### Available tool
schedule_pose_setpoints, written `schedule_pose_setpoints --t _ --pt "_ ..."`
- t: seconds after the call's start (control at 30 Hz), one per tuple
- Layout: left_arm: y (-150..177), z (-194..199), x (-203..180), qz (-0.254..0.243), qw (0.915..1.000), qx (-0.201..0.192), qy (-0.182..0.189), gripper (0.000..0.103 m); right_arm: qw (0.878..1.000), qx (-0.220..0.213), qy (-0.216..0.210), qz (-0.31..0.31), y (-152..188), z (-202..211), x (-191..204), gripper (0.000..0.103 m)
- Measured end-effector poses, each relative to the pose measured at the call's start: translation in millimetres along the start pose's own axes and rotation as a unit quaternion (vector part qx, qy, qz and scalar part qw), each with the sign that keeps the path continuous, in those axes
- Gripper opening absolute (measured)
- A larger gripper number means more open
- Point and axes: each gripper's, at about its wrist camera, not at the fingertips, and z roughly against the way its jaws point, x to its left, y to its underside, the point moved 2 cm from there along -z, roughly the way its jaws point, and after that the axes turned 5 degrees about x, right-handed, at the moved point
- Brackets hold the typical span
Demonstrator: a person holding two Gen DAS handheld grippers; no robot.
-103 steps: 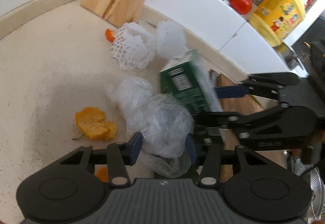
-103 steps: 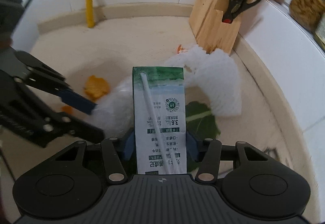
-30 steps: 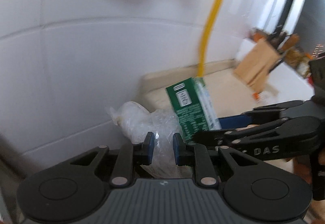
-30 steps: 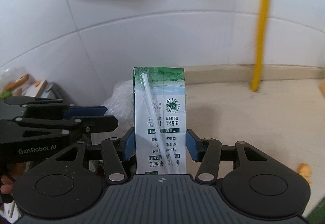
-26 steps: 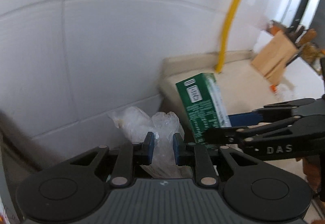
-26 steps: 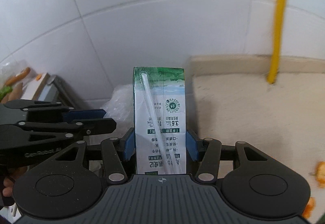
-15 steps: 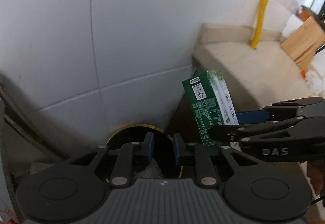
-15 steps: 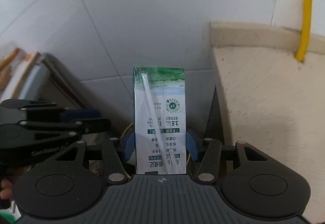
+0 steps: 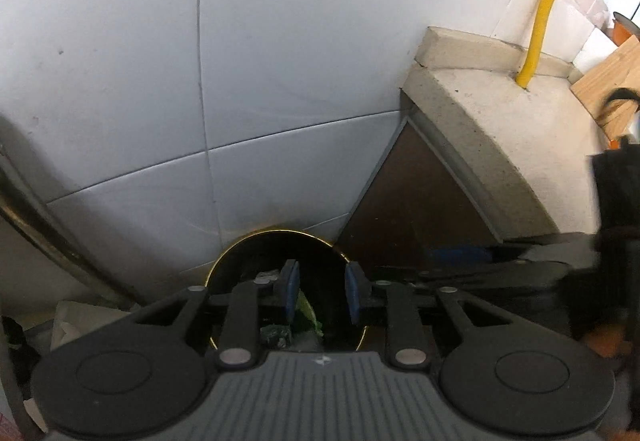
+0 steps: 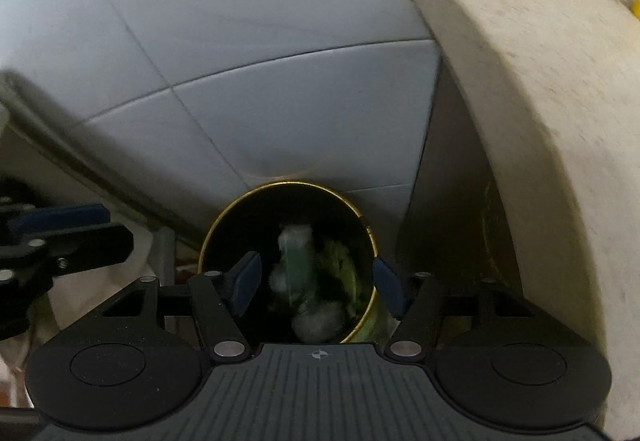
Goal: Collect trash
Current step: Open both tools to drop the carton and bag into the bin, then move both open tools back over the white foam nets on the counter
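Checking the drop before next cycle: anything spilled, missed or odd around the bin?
Nothing stands out. The green carton and leafy scraps lie blurred inside the gold-rimmed bin. No spill shows nearby. Right gripper is opening, empty, over the bin.

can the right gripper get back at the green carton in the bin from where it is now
Probably yes: the right gripper hangs right over the bin, jaws opening and empty, and the green carton lies blurred in the open mouth below, nothing covering it.
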Motion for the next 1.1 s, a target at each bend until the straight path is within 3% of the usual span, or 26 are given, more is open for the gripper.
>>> schedule_pose_setpoints --t 0.17,0.3,0.57,0.87,1.1 --pt "2 6 -6 -0.018 0.9997 -0.006 0.013 0.02 0.999 -0.03 -0.01 0.002 14 47 -2 0.066" --pt "2 11 -11 -0.031 0.999 -0.014 0.029 0.021 0.995 -0.091 -0.027 -0.019 27 107 -7 0.068" --pt "-8 18 -49 -0.057 0.9948 -0.027 0.08 0.021 0.98 -0.182 0.047 -0.074 72 200 -62 0.071" --pt "-41 22 -161 -0.158 0.9734 -0.048 0.159 0.028 0.947 -0.204 0.155 -0.193 129 266 -165 0.072" --pt "-61 15 -255 -0.233 0.9482 -0.053 0.209 0.028 0.92 -0.217 0.216 -0.243 152 288 -217 0.074"
